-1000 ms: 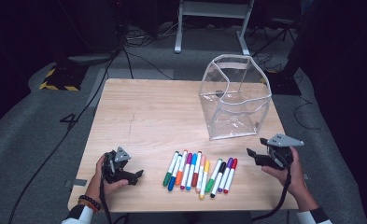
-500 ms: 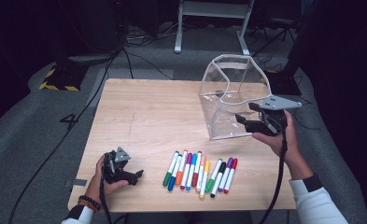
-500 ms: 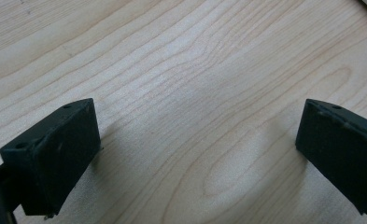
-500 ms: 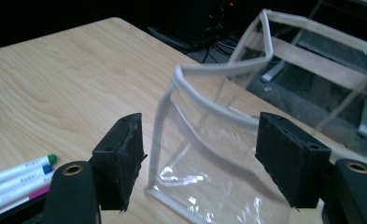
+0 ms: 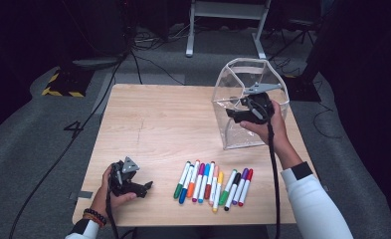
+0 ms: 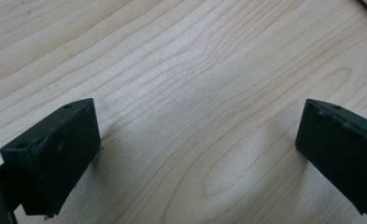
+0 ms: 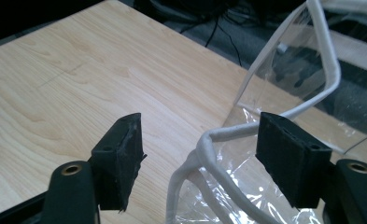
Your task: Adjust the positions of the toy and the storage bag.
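Observation:
A clear plastic bag (image 5: 233,79) with a white rim stands upright at the far right of the wooden table (image 5: 158,119). My right gripper (image 5: 233,114) is at the bag's front edge, pointing left. In the right gripper view its jaws (image 7: 201,128) stand open, and the bag's white rim (image 7: 228,131) runs between them without being pressed. A row of several coloured markers (image 5: 212,181) lies near the front edge. My left gripper (image 5: 146,188) rests at the front left, pointing towards the markers. Its jaws (image 6: 197,126) are wide open over bare wood (image 6: 195,70).
Black cables and a metal stand foot (image 5: 223,30) lie on the grey floor beyond the table. A yellow-and-black striped marking (image 5: 58,89) is at the far left. The table's left half and middle hold no objects.
My right gripper has risen from the table's right front corner beside the markers and travelled away from me to the bag's rim. The left gripper has stayed put.

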The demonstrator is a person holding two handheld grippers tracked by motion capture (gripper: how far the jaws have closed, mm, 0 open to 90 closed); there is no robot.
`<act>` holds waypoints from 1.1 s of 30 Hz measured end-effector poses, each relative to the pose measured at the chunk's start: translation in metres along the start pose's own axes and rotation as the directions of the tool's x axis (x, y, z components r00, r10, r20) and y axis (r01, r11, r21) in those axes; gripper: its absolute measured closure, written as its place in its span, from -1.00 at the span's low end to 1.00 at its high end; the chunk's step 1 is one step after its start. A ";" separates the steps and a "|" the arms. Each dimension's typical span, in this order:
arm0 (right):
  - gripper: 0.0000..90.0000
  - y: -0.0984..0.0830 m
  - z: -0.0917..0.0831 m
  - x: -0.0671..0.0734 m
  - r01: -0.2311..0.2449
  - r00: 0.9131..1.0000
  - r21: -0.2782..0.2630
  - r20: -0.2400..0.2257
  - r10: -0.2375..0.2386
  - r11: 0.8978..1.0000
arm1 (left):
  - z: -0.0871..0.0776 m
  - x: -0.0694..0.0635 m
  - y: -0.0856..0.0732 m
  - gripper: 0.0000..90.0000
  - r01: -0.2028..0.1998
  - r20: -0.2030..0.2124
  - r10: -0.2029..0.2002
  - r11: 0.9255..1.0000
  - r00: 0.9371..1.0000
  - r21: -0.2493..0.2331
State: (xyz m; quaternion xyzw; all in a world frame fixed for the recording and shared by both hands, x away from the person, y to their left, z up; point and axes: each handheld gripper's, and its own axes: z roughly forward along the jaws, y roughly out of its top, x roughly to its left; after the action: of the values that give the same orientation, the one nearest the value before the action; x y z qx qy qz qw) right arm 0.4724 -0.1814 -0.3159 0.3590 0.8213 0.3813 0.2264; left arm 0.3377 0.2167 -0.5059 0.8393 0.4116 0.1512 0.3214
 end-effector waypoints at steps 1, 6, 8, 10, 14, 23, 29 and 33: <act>-0.28 0.000 0.000 0.000 0.000 1.000 0.000 0.000 0.000 1.000 | 0.000 0.000 0.000 -0.99 0.000 0.000 0.000 1.000 1.000 0.000; 0.01 0.004 0.019 -0.005 -0.024 0.999 0.037 0.033 0.022 0.999 | 0.000 0.000 0.000 -0.99 0.000 -0.002 0.000 1.000 1.000 -0.001; 0.23 0.005 0.020 -0.006 -0.009 0.999 0.035 0.032 0.007 0.999 | 0.000 0.000 0.000 -0.99 0.000 -0.002 0.000 1.000 1.000 -0.001; 0.30 0.006 0.021 -0.008 0.001 1.000 0.038 0.024 -0.002 0.999 | 0.000 0.000 0.000 -0.99 0.000 -0.002 0.000 1.000 1.000 -0.001; 0.48 0.008 0.020 -0.010 0.031 0.999 0.045 -0.011 -0.030 0.999 | 0.000 0.000 0.000 -0.99 0.002 -0.002 -0.002 1.000 1.000 0.000; 0.71 0.003 0.003 -0.017 0.134 0.987 0.062 -0.093 -0.128 0.989 | 0.000 0.000 0.000 -0.99 -0.004 -0.005 0.004 1.000 1.000 -0.002; 0.78 -0.011 -0.026 -0.037 0.202 0.974 0.092 -0.119 -0.191 0.975 | 0.000 0.000 0.000 -0.99 0.001 -0.002 -0.001 1.000 1.000 -0.001; 0.79 -0.019 -0.039 -0.047 0.218 0.971 0.107 -0.127 -0.204 0.970 | 0.000 -0.001 0.000 -0.99 0.004 -0.003 -0.004 1.000 1.000 0.000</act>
State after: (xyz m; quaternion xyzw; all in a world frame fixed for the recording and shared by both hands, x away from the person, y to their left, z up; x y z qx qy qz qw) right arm 0.4693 -0.2438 -0.3033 0.2601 0.8879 0.3248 0.1962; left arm 0.3368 0.2167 -0.5058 0.8381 0.4140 0.1520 0.3211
